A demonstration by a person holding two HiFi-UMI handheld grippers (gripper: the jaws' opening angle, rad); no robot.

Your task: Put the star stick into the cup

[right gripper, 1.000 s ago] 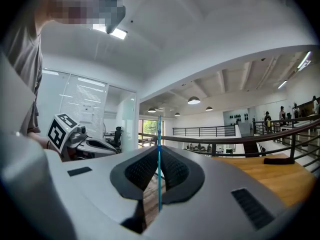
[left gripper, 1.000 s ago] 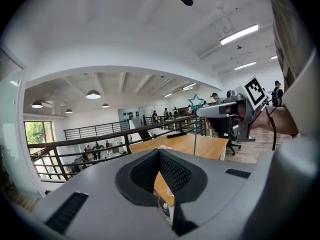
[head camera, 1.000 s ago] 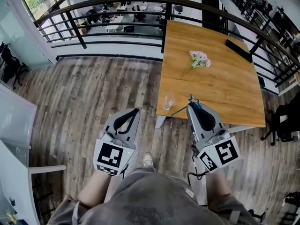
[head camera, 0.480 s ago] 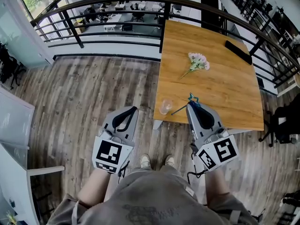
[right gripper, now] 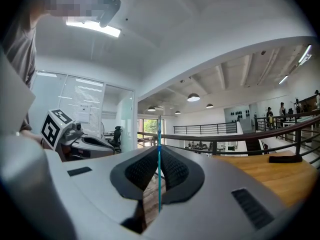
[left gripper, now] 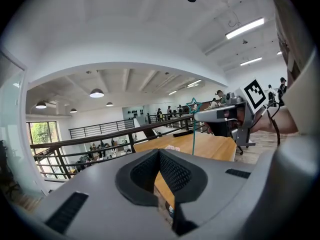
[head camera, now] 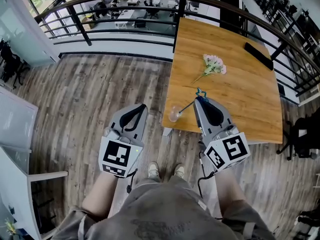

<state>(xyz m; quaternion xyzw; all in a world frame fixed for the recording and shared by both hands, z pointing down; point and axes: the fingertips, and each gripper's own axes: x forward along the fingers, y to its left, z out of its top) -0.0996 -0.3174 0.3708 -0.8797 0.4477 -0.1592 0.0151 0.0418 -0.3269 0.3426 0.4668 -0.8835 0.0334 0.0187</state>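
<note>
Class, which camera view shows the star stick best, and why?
The left gripper view: the star stick appears side-on, with star and shaft clear. The head view shows it small, slanting toward the cup. The right gripper view shows only its thin shaft, edge-on.

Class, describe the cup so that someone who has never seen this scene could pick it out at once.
Find the wooden table by the black railing and go to its near left corner. The cup stands there, just left of the right hand-held gripper holding the star stick. It alone is see-through, unlike the pink flowers farther back.
</note>
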